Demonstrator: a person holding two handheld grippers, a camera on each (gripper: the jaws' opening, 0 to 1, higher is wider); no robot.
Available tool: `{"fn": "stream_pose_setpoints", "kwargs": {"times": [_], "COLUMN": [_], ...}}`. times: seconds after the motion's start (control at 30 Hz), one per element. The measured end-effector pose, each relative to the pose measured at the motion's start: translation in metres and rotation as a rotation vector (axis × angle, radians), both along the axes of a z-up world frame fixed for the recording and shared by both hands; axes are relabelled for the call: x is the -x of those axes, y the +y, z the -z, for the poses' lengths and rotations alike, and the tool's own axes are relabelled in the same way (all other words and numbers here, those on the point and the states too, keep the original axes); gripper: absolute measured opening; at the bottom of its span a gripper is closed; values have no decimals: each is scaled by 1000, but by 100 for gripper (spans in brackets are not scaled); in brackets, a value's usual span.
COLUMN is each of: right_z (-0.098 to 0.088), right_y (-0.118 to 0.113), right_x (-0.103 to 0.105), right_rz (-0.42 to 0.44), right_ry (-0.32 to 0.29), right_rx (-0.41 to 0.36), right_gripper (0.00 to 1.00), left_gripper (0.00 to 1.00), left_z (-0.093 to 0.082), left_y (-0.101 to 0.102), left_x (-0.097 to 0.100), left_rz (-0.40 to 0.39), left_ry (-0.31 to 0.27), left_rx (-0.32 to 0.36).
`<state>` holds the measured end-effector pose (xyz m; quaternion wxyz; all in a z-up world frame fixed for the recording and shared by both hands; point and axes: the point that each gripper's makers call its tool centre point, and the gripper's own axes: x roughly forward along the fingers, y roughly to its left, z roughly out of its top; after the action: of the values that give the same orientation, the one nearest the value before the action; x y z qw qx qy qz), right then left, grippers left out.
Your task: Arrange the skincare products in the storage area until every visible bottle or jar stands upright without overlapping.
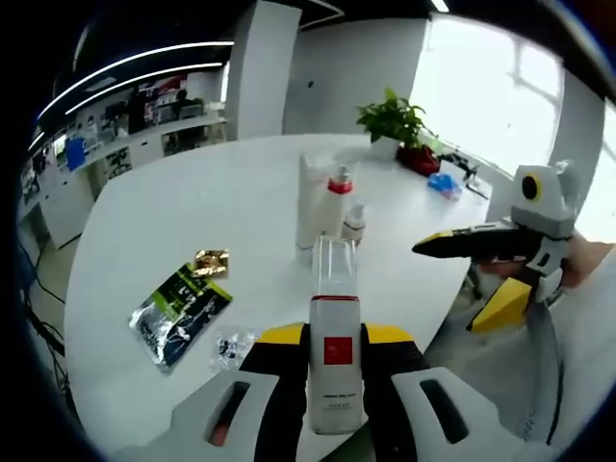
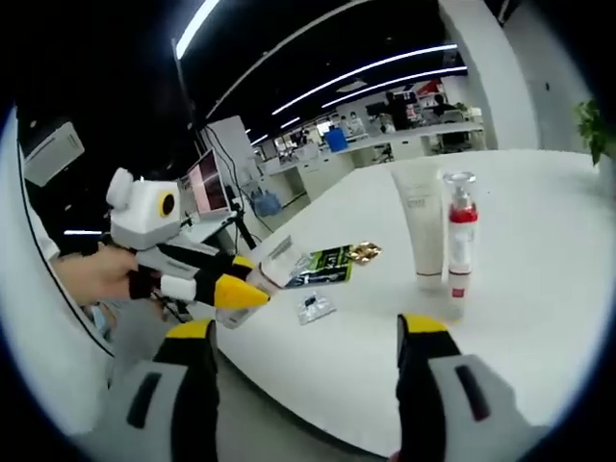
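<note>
**Holding one bottle at the near table edge, three products upright mid-table**

Looking along the left gripper (image 1: pixel 329 380), we saw its jaws clamped on a clear bottle with a white-and-red label (image 1: pixel 334 346), gripped at the label and held upright over the near edge of the white round table (image 1: pixel 192 212). The bottle's transparent upper part rose above the jaw tips.

Toward the middle of the table stood three products, close together and all upright: a tall white tube (image 1: pixel 310 200), a pump bottle with a red collar (image 1: pixel 337 197) just beside it, and a small clear bottle (image 1: pixel 354 221) next to that one. In the right gripper view the white tube (image 2: pixel 420 226) and the pump bottle (image 2: pixel 460 236) stood side by side; we could not tell whether they touched.

Nearer the table's left edge lay a green-and-black sachet (image 1: pixel 180 310), flat, with a small gold packet (image 1: pixel 210 262) just beyond it and a small clear wrapper (image 1: pixel 234 346) by the near edge.

The right gripper (image 2: pixel 306 346) had its jaws spread wide with nothing between them, hanging over the table's near edge. We saw it in the left gripper view off the right side of the table, held by a person's hand (image 1: pixel 587 262).

A potted plant (image 1: pixel 395 120) stood at the far edge.
</note>
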<state>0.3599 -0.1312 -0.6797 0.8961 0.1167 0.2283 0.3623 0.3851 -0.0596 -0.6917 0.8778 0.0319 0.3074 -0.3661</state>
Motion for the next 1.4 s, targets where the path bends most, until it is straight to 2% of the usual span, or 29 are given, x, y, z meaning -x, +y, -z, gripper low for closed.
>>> {"fn": "stream_pose_setpoints", "kwargs": {"times": [0.13,0.3,0.47,0.57,0.77,0.9,1.1,1.33,1.4], "right_z": [-7,-20,-23,-25,-23,-23,-27,-29,-29], "right_y": [6,9,11,16,20,19,18,22,22], "right_x": [-3,-9,-11,-12,-14,-15,-16,-16,-15], "right_rz": [9,45,60,70,100,113,118,106,106], "right_ry": [18,54,69,97,140,152,137,113,135], "right_rx": [-88,-242,-295,-364,-454,-486,-483,-438,-451], "right_gripper": [70,67,59,56,48,37,25,23,21], "left_gripper": [17,17,17,17,17,17,17,17,18], "left_z": [-8,-11,-16,-20,-27,-28,-27,-26,-24], "left_y": [-5,-14,-23,-29,-40,-44,-47,-46,-46], "left_x": [1,8,15,18,24,27,29,29,30], "left_rz": [27,64,105,127,165,189,197,195,199], "left_ry": [-39,-61,-99,-118,-144,-156,-151,-148,-143], "left_rx": [-6,-16,-33,-31,-22,-28,-28,-33,-37]}}
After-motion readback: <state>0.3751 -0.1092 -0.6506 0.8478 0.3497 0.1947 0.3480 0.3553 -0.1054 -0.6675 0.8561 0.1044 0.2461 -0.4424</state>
